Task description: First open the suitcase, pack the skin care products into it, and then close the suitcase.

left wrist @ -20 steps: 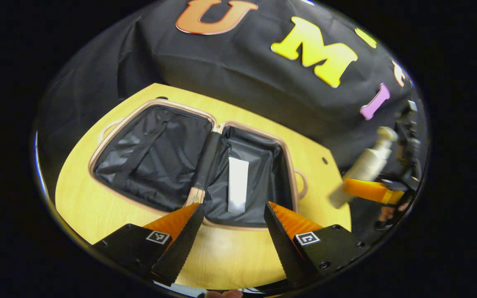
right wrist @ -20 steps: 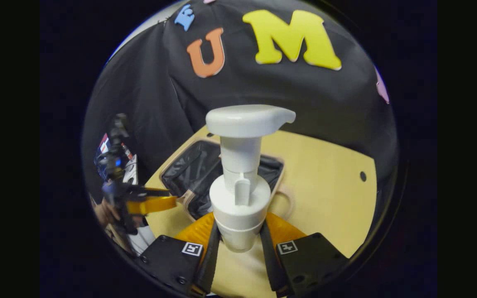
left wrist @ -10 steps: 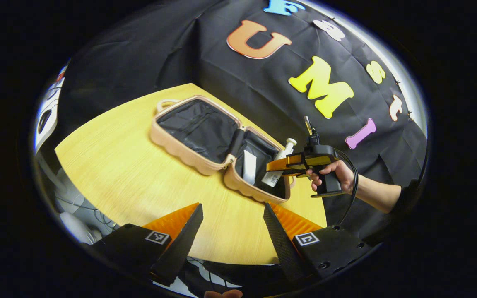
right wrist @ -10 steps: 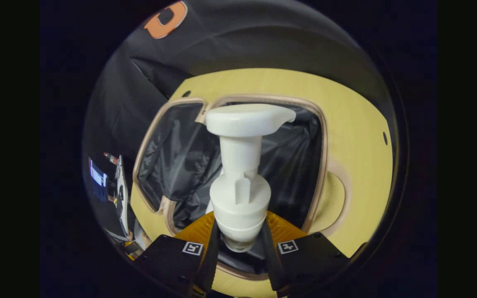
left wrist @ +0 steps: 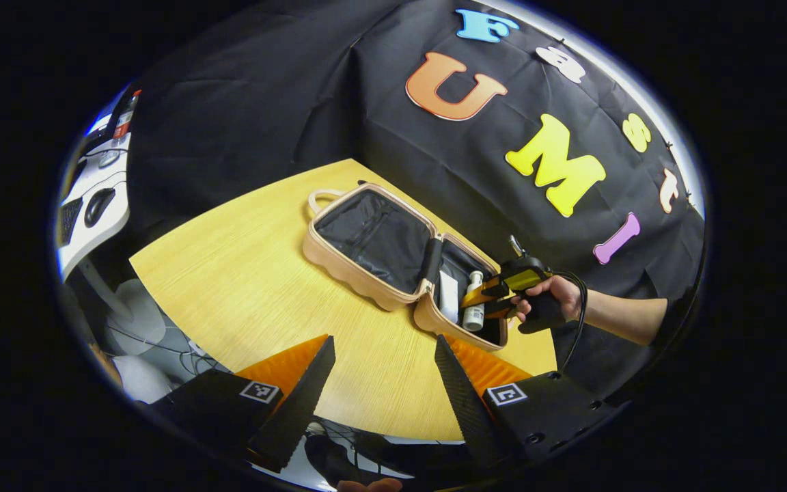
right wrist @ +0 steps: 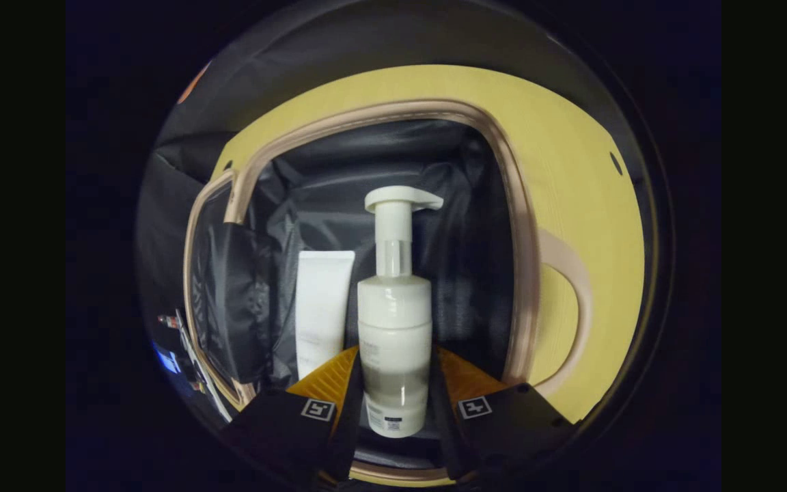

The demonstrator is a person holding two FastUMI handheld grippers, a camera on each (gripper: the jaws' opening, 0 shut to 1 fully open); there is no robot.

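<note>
Suitcase (left wrist: 393,263) lies open on the wooden table (left wrist: 243,287); tube (right wrist: 322,307) already in its right half. Right gripper (right wrist: 393,400) pinches the pump bottle (right wrist: 395,328) low inside that half, just beside the tube; release not yet made. Closing remains. Left gripper (left wrist: 383,383) spread, empty, well apart. Rim close on the right; open room above the bottle.

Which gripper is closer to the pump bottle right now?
Right. The right gripper has its fingers on either side of the pump bottle inside the suitcase; the left gripper hangs back over the table's near edge.
</note>
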